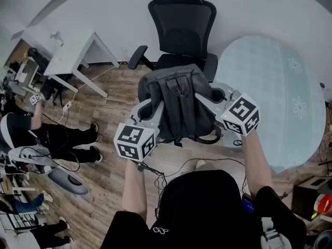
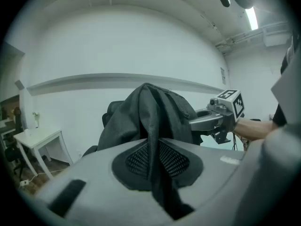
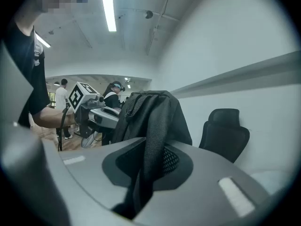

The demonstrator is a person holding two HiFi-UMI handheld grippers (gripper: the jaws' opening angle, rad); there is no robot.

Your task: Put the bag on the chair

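A dark grey backpack (image 1: pixel 179 105) hangs in the air between my two grippers, just in front of the black office chair (image 1: pixel 181 25). My left gripper (image 1: pixel 154 108) is shut on a fold of the bag's left side, and in the left gripper view the bag fabric (image 2: pixel 150 117) runs down between the closed jaws (image 2: pixel 153 171). My right gripper (image 1: pixel 207 96) is shut on the bag's right side; a mesh strap (image 3: pixel 153 140) is pinched in its jaws (image 3: pixel 143 178). The chair (image 3: pixel 225 131) stands empty behind the bag.
A white desk (image 1: pixel 78 56) stands at the back left. A round pale glass table (image 1: pixel 282 97) fills the right side. People (image 1: pixel 52 134) sit or stand at the left edge, with gear and cables (image 1: pixel 176 167) on the wooden floor.
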